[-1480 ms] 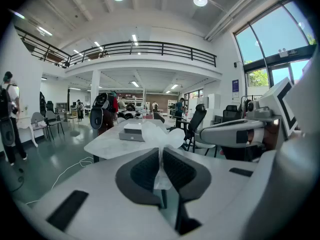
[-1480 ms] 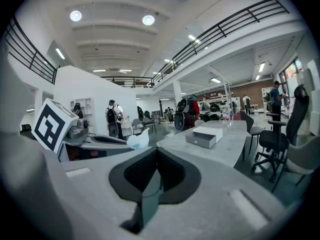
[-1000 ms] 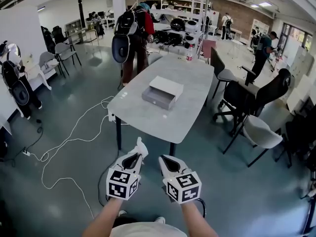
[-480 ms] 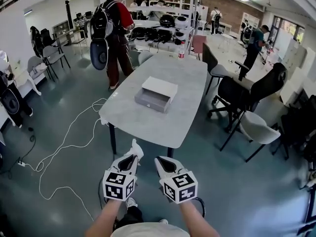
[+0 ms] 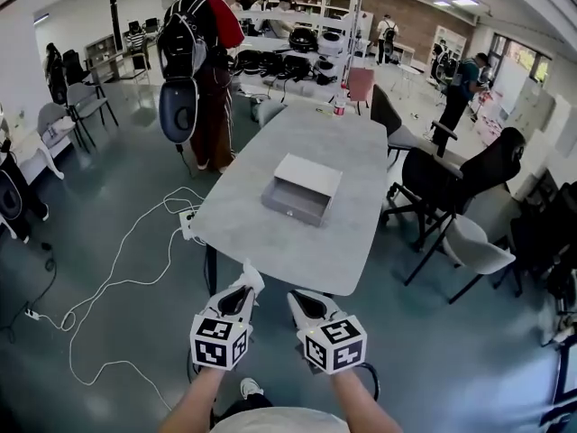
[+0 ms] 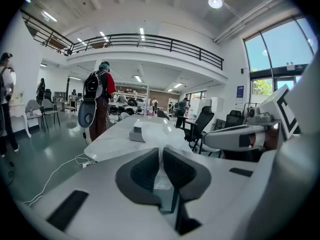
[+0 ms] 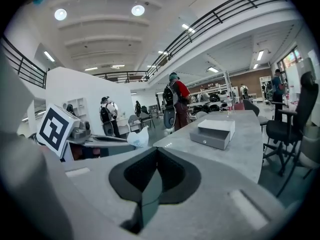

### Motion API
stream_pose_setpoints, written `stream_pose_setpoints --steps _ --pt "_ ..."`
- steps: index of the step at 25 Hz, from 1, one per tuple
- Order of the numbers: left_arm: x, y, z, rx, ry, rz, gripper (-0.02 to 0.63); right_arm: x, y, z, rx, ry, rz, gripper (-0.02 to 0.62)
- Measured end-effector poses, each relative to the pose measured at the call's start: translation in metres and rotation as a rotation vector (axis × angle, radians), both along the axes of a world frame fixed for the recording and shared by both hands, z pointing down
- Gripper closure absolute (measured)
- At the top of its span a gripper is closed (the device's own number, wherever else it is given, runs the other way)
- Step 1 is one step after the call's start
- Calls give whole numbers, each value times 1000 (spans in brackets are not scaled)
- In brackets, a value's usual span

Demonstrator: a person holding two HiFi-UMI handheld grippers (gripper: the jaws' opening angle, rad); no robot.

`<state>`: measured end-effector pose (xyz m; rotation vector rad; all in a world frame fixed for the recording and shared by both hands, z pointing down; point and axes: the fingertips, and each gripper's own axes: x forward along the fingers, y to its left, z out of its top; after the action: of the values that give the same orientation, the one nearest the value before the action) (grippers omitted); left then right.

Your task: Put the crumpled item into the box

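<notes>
A grey box (image 5: 302,188) with its drawer pulled open sits mid-way along the long grey table (image 5: 270,242); it also shows as the box (image 6: 137,133) and the box (image 7: 215,132) in the gripper views. My left gripper (image 5: 245,289) is in the air short of the table's near end, shut on a white crumpled item (image 5: 253,274) that sticks out past its tips. The same crumpled item (image 7: 137,137) shows in the right gripper view, and as a white strip (image 6: 161,176) between the left pads. My right gripper (image 5: 302,300) hovers beside it, shut, holding nothing.
A person with a backpack (image 5: 198,61) stands at the table's far left corner. White cable (image 5: 117,278) loops over the floor on the left. Office chairs (image 5: 469,242) line the table's right side. A bottle (image 5: 340,106) stands at the far end.
The table and box have come closer and shifted slightly right in the head view. Both grippers keep their place side by side, the left still holding the crumpled item.
</notes>
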<state>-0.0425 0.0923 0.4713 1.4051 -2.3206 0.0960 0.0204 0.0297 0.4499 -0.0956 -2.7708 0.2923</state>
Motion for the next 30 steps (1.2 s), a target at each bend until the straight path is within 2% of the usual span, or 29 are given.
stream_pose_setpoints --steps 9,15,23,30 --pt "-65 25 2 33 15 14 577 -57 20 2 20 14 34 591" --pt "-89 20 6 41 24 46 577 -74 15 4 24 20 76 591" --pt "-108 -5 7 22 12 93 577 -98 -1 6 9 4 99 591" --pt "-135 -50 10 -16 -4 111 577 -128 -46 12 -28 -11 109 591"
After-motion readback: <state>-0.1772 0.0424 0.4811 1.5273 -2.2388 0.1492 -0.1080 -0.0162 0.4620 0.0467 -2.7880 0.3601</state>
